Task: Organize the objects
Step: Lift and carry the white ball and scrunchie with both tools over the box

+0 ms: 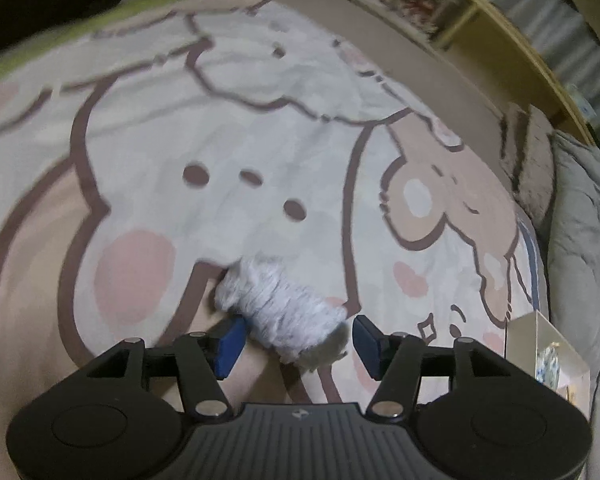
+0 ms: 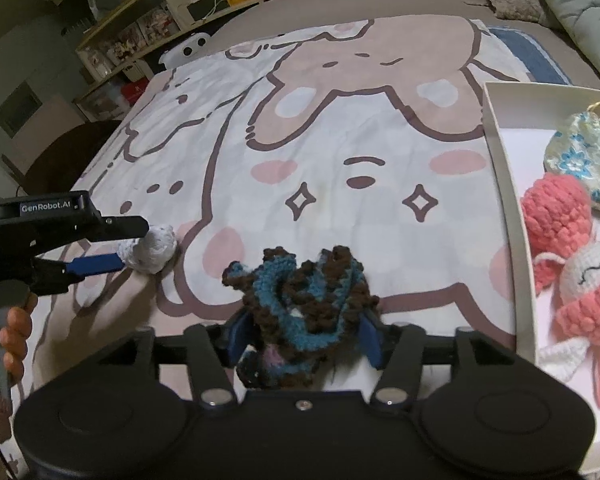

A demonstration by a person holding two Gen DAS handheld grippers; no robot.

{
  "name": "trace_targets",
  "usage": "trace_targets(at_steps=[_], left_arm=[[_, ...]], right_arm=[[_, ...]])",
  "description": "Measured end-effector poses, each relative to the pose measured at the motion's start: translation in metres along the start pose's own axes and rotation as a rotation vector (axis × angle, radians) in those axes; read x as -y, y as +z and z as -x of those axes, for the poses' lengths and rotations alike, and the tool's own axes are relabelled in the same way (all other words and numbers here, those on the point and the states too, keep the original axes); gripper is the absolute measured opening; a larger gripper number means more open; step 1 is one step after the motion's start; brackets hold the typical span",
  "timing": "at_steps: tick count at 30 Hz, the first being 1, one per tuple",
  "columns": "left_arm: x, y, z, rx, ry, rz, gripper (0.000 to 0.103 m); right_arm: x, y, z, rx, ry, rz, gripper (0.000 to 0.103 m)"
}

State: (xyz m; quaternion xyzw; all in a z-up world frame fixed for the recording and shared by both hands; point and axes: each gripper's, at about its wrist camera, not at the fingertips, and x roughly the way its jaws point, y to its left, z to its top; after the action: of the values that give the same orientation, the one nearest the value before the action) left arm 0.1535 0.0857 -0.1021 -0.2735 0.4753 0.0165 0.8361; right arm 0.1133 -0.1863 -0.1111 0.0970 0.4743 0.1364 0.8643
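A fluffy white yarn piece (image 1: 278, 308) lies on the cartoon-print blanket (image 1: 220, 128), between the blue pads of my left gripper (image 1: 296, 342). The jaws stand open around it, apart from its sides. It also shows in the right wrist view (image 2: 152, 250), at the left gripper's fingers (image 2: 96, 264). My right gripper (image 2: 304, 340) is shut on a blue and brown crocheted piece (image 2: 304, 292), held over the blanket (image 2: 340, 152). A white box (image 2: 504, 168) at the right holds a pink crocheted ball (image 2: 552, 212), a white and pink crocheted doll (image 2: 588, 292) and a floral pouch (image 2: 584, 160).
The white box corner (image 1: 548, 356) shows at the lower right of the left wrist view. A wooden shelf (image 2: 188, 4) with small items runs behind the bed. A grey quilt (image 1: 580, 216) lies at the right. A dark round object (image 2: 68, 152) sits at the left.
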Motion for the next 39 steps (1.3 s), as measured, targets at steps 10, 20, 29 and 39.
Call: trace_targets(at_steps=[10, 20, 29, 39], left_arm=[[-0.013, -0.001, -0.016, 0.033, -0.041, 0.198, 0.060], [-0.009, 0.005, -0.014, 0.040, -0.051, 0.147, 0.047], [0.028, 0.010, 0.020, 0.173, -0.030, -0.141, 0.046], [0.068, -0.005, 0.050, 0.272, -0.036, -0.394, 0.046]], right_arm=[[0.002, 0.002, -0.015, 0.000, -0.008, -0.031, 0.069], [0.000, 0.004, -0.014, 0.021, 0.046, -0.040, 0.039], [-0.004, 0.015, 0.012, 0.131, 0.025, 0.001, 0.036], [-0.003, 0.027, 0.056, 0.280, -0.046, 0.090, 0.036]])
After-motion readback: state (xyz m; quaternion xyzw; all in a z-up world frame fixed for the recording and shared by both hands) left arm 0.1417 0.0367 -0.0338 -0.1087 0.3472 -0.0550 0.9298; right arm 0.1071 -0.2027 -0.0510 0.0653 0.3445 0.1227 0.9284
